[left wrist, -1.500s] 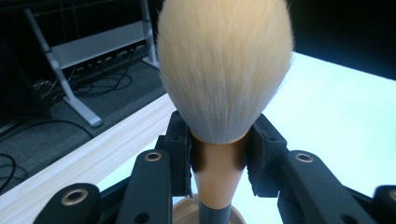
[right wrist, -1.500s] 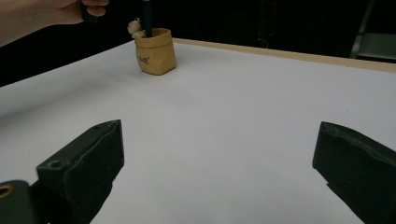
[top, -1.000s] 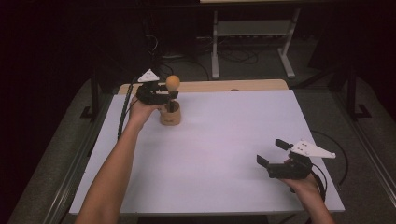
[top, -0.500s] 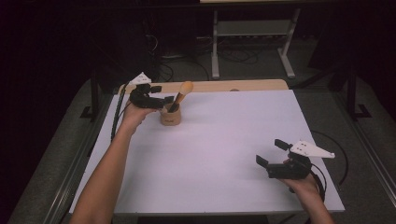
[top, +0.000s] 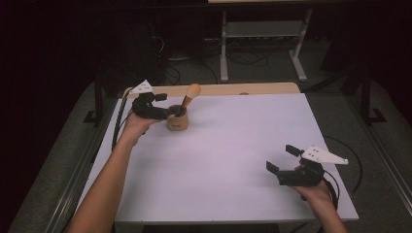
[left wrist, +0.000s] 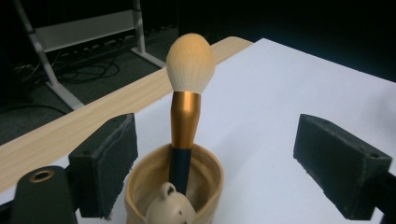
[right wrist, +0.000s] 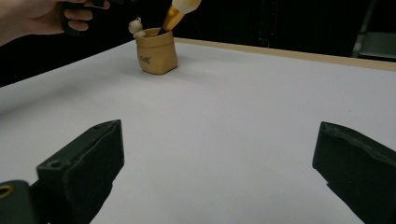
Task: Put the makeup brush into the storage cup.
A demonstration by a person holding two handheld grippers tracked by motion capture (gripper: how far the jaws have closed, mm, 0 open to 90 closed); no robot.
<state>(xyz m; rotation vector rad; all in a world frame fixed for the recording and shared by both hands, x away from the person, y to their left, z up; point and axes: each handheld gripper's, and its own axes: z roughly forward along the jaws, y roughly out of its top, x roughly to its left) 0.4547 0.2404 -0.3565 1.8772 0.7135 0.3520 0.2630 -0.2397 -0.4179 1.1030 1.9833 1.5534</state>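
Our left tongs [left wrist: 219, 154], jaws just widened and spread, flank the cup [left wrist: 175, 186] without pinching it; close up we see the brush [left wrist: 187, 98] standing inside. From above, our right tongs [top: 282, 160] gape over bare tabletop [top: 233, 145].

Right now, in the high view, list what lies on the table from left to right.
Left gripper → tan cup with the brush leaning in it → bare white table top → right gripper.
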